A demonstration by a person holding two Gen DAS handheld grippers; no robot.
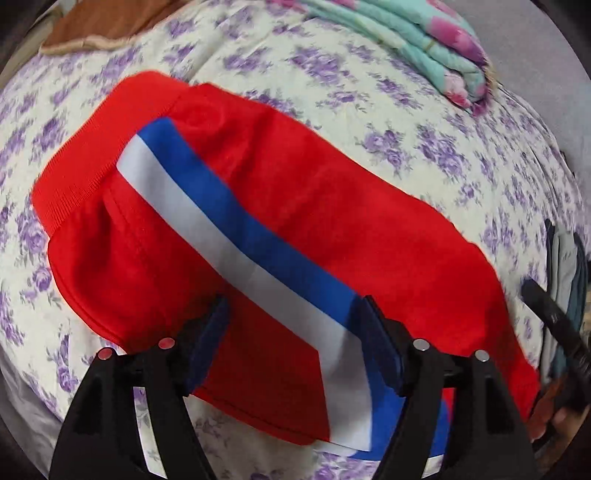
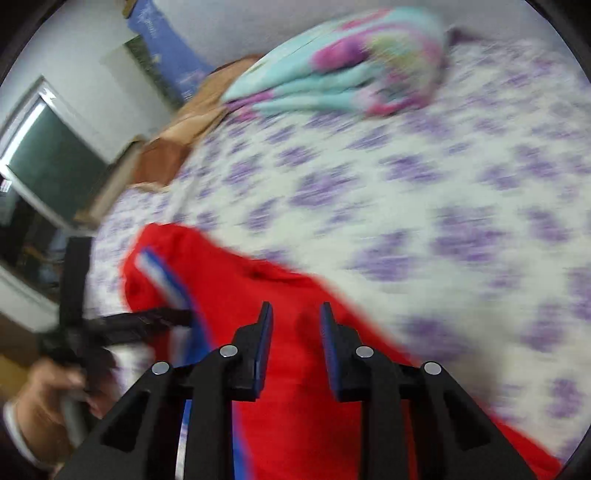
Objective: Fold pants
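Red pants [image 1: 332,206] with a blue and white side stripe [image 1: 229,206] lie folded lengthwise on the flowered bedsheet [image 1: 406,140], their ribbed waistband [image 1: 74,166] at the upper left. My left gripper [image 1: 293,306] hovers over the stripe with its jaws wide apart and nothing between the pads. The right gripper's black finger [image 1: 554,317] shows at the right edge. In the blurred right wrist view, my right gripper [image 2: 295,308] stands over the red cloth [image 2: 295,387] with a narrow gap between its pads and nothing pinched there. The left gripper [image 2: 147,317] and the hand [image 2: 48,387] holding it are at the left.
A folded teal and pink quilt [image 1: 424,48] lies at the far side of the bed, also seen as quilt [image 2: 343,74]. A brown cloth [image 1: 107,22] lies at the far left corner. A window [image 2: 48,162] and a wall are beyond the bed's left edge.
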